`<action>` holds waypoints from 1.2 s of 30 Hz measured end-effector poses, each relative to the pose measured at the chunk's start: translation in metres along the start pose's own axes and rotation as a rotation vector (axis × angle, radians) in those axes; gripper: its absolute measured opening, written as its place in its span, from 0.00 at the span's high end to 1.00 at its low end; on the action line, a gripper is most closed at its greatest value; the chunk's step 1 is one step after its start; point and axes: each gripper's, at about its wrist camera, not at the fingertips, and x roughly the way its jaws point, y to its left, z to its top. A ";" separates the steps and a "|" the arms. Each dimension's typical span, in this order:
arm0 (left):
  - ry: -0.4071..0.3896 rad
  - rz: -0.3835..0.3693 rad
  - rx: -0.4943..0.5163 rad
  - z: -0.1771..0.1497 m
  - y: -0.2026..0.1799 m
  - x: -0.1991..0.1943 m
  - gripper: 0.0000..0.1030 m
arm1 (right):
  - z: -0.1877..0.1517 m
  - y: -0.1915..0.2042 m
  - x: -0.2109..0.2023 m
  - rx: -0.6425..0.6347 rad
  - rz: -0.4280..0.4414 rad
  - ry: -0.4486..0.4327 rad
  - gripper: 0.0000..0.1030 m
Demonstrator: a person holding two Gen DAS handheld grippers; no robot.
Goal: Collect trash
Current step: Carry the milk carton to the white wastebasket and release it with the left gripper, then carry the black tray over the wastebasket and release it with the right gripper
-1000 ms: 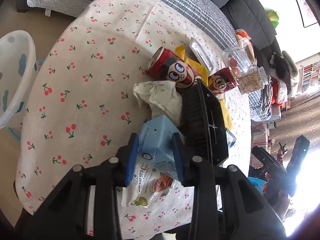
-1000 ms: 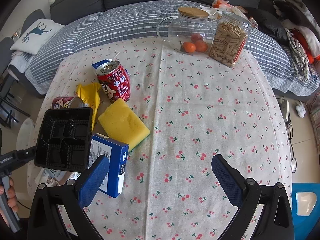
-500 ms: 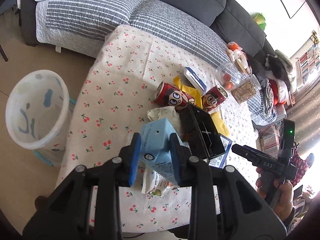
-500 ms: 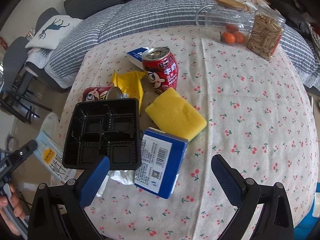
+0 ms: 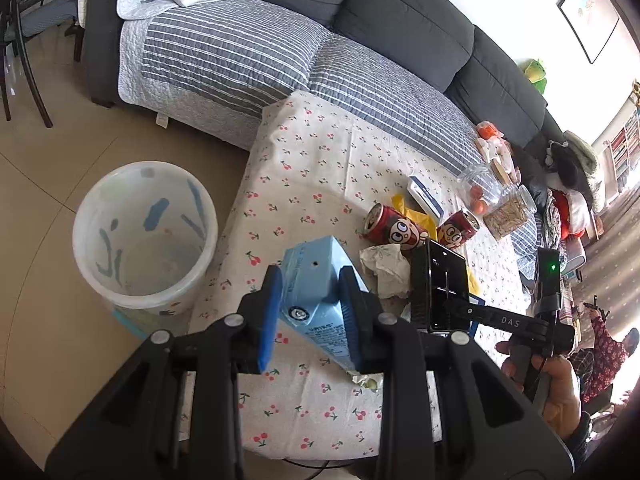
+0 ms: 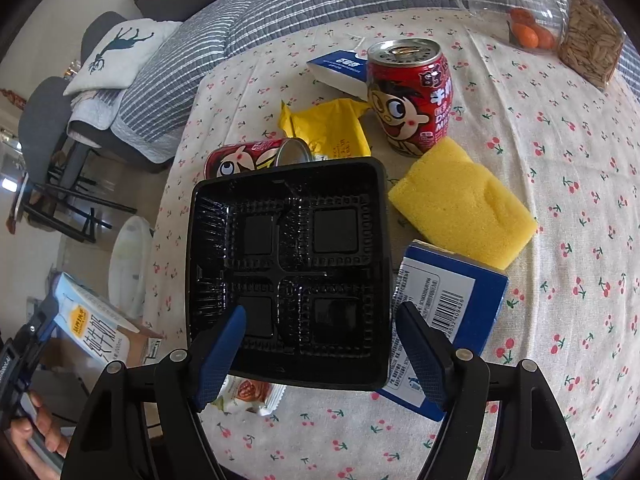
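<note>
My left gripper [image 5: 310,316] is shut on a light blue milk carton [image 5: 318,280] and holds it above the table's left edge, near a white trash bin [image 5: 144,236] on the floor. The carton also shows in the right wrist view [image 6: 92,328]. My right gripper [image 6: 320,344] has closed on the near rim of a black plastic tray [image 6: 288,256], which stands tilted in the left wrist view [image 5: 440,292]. On the cherry-print table lie a fallen red can [image 6: 248,156], an upright red can [image 6: 412,96], a yellow wrapper [image 6: 328,128], crumpled paper [image 5: 386,268] and a snack packet [image 6: 248,394].
A yellow sponge [image 6: 460,208], a blue box [image 6: 444,304] and a second blue-white box [image 6: 340,68] lie on the table. Glass jars [image 6: 560,28] stand at its far side. A grey sofa [image 5: 360,40] runs behind the table. A chair [image 6: 52,152] stands left.
My left gripper has lifted the carton up and back toward the bin. My right gripper has moved over the black tray and narrowed from wide open onto its rim.
</note>
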 end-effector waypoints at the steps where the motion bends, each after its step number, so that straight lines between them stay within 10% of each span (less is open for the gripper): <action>1: -0.006 0.005 -0.003 0.000 0.003 -0.002 0.70 | 0.000 0.002 0.002 -0.011 -0.018 0.000 0.30; 3: -0.016 0.013 -0.009 0.000 0.010 -0.007 0.70 | 0.000 0.007 0.005 -0.030 -0.048 0.003 0.46; 31: -0.269 0.312 -0.144 0.033 0.122 -0.002 0.69 | -0.007 0.065 -0.024 -0.150 -0.034 -0.132 0.46; 36: -0.228 0.385 -0.183 0.031 0.137 0.011 0.21 | -0.010 0.079 -0.019 -0.178 -0.031 -0.133 0.46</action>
